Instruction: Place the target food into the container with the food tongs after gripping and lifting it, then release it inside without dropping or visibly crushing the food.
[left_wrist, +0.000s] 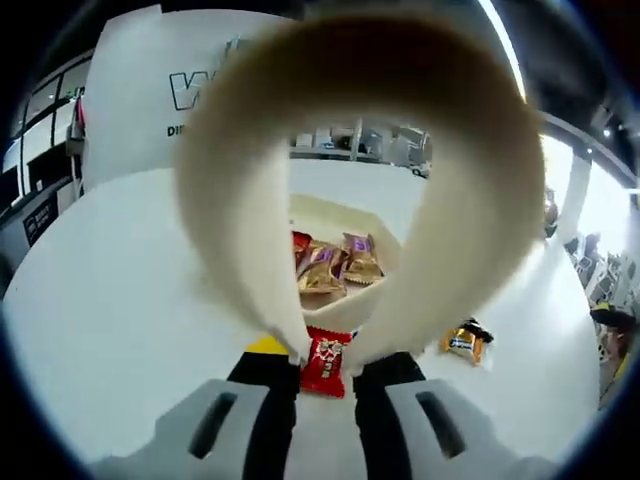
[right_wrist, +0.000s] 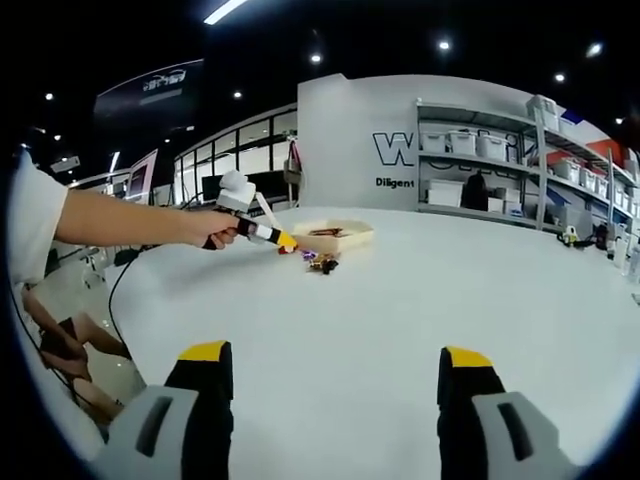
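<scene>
L claw (left_wrist: 322, 372) is closed on the tongs (left_wrist: 360, 150), whose cream loop arches up in front of the left gripper view w/ both arms pinched between the jaws. Just past the tong ends lies a red candy (left_wrist: 325, 362) on the white surface (left_wrist: 110, 320), prob. not gripped yet, hard to tell. Behind it, the tray (left_wrist: 345, 215) holds gold/purple wrapped candies (left_wrist: 335, 265). An orange candy (left_wrist: 464, 342) lies to the right, apart from the tray.

R claw (right_wrist: 325, 385) is wide open, holding nothing, low over the surface. Far off in the right gripper view, a hand (right_wrist: 205, 228) reaches the other gripper toward the tray.
</scene>
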